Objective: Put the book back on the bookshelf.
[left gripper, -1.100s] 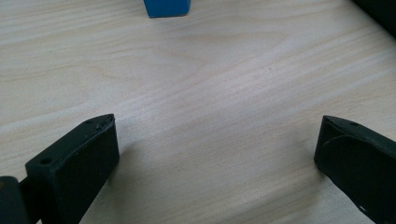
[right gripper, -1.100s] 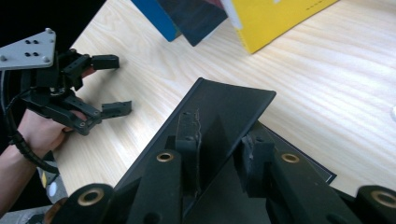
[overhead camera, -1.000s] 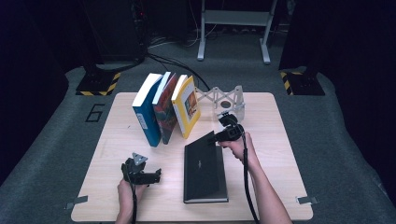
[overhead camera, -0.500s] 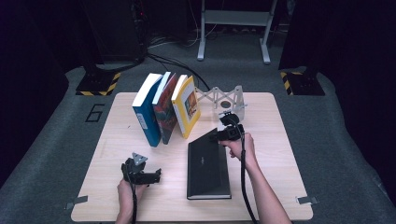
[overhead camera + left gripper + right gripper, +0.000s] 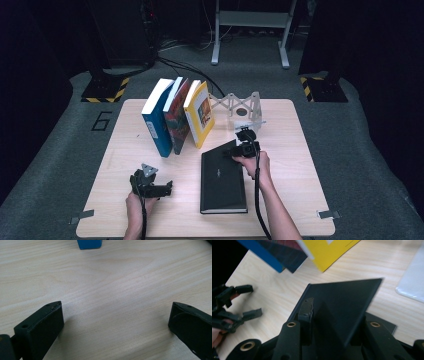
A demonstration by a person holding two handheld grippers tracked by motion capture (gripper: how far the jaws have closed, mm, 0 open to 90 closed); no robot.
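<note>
Three books (image 5: 177, 117) leaning behind flat book (image 5: 222, 180), rack (image 5: 240, 106) to their right

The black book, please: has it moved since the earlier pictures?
Yes. The black book has slid slightly right, away from the left hand-held gripper, and its far end, clamped by the right hand-held gripper, is lifted.

A pale wooden bench (image 5: 300, 200) stands on grey carpet (image 5: 60, 165) marked "6" (image 5: 102, 120). Black-and-yellow striped stand bases (image 5: 102, 91) and a grey metal frame (image 5: 250, 30) sit in the dark beyond.

both grippers (image 5: 150, 187) (image 5: 243, 148) matte black, brass-ringed screw holes near the jaws, black cable trailing each; left carries a grey three-cornered plate (image 5: 148, 170). forearms bare.
</note>
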